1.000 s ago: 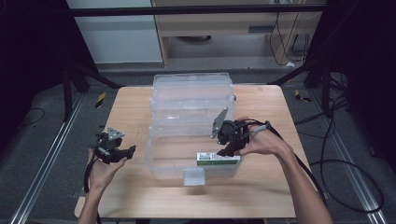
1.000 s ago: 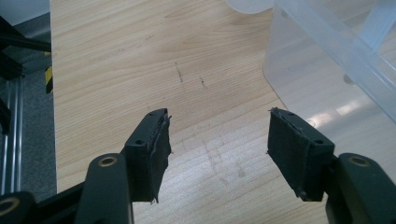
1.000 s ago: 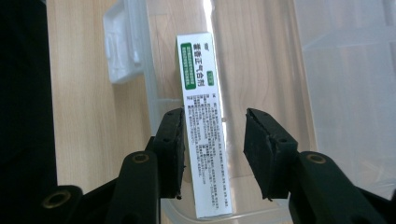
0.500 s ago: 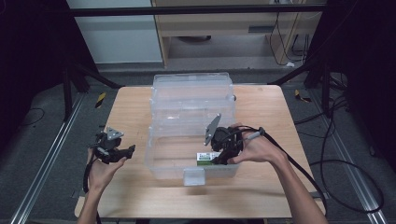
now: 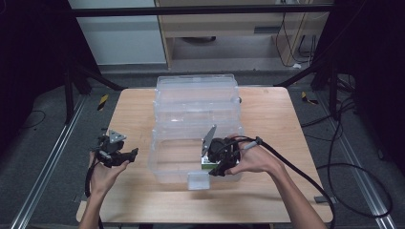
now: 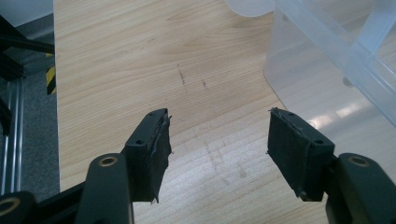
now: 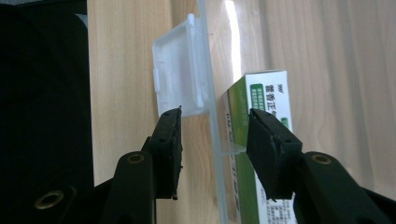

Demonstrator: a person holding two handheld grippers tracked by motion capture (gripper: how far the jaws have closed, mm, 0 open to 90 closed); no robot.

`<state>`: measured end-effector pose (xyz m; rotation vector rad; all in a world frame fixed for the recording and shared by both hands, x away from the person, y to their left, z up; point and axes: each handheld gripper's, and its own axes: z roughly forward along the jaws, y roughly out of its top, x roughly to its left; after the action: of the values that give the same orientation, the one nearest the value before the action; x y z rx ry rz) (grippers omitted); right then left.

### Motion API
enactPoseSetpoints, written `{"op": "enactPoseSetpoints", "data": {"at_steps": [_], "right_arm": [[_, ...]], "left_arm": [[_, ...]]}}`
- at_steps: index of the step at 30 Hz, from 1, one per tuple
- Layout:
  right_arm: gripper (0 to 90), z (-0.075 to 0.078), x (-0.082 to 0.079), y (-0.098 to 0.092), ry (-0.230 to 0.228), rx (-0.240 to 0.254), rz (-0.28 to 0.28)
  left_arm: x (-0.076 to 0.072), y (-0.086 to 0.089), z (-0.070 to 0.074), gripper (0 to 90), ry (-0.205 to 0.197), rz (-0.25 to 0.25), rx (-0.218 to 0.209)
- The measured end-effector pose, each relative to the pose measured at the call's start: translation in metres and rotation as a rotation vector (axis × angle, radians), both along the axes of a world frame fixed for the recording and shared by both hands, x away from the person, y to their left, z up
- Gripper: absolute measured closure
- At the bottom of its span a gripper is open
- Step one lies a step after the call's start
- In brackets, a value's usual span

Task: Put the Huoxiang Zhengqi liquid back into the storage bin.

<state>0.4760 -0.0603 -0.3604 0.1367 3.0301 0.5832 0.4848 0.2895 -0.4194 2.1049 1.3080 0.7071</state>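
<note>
Green and white, the small carton (image 7: 261,140) in your right tool view carries printed writing on its face and side, but the characters are too small and slanted to read; a green rounded badge sits near its top edge. In the high view the carton (image 5: 206,164) lies inside the clear plastic bin (image 5: 196,124), low against the front wall, close to the bin's right corner nearest you.

Your right tool (image 5: 220,160) hangs over that front wall. In its own view its jaws stand apart and straddle the thin clear wall (image 7: 212,140): one pad is outside, next to the white latch (image 7: 180,77) that hangs on the wall, and the other pad is inside, in front of the carton. The jaws have just been opening a little, and whether the inner pad touches the carton you cannot tell. The wall stands in the way between the outer pad and the carton.

Your left tool (image 5: 114,151) is held above the pale wooden surface (image 5: 267,114) to the left of the bin, well apart from the carton. Its jaws are spread wide, with bare wood between them and the bin's side (image 6: 327,70) to their right.

Black cables (image 5: 353,167) lie on the floor to the right, and black-and-yellow tape (image 5: 102,101) marks the floor at the surface's far left corner.
</note>
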Motion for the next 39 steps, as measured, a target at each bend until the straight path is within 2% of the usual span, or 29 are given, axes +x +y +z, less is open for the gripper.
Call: {"op": "enactPoseSetpoints", "data": {"at_steps": [18,27,39], "right_arm": [[59.7,-0.022,0.002,0.009,0.032,-0.023,0.005],[62.8,-0.032,0.004,0.011,0.049,-0.050,-0.004],[66.1,-0.038,0.007,0.015,0.069,-0.078,0.005]], "left_arm": [[0.000,0.000,0.000,38.6,0.000,0.000,0.001],[0.000,0.000,0.000,38.6,-0.001,0.000,0.001],[0.001,-0.001,-0.001,38.6,0.002,-0.002,0.003]]}}
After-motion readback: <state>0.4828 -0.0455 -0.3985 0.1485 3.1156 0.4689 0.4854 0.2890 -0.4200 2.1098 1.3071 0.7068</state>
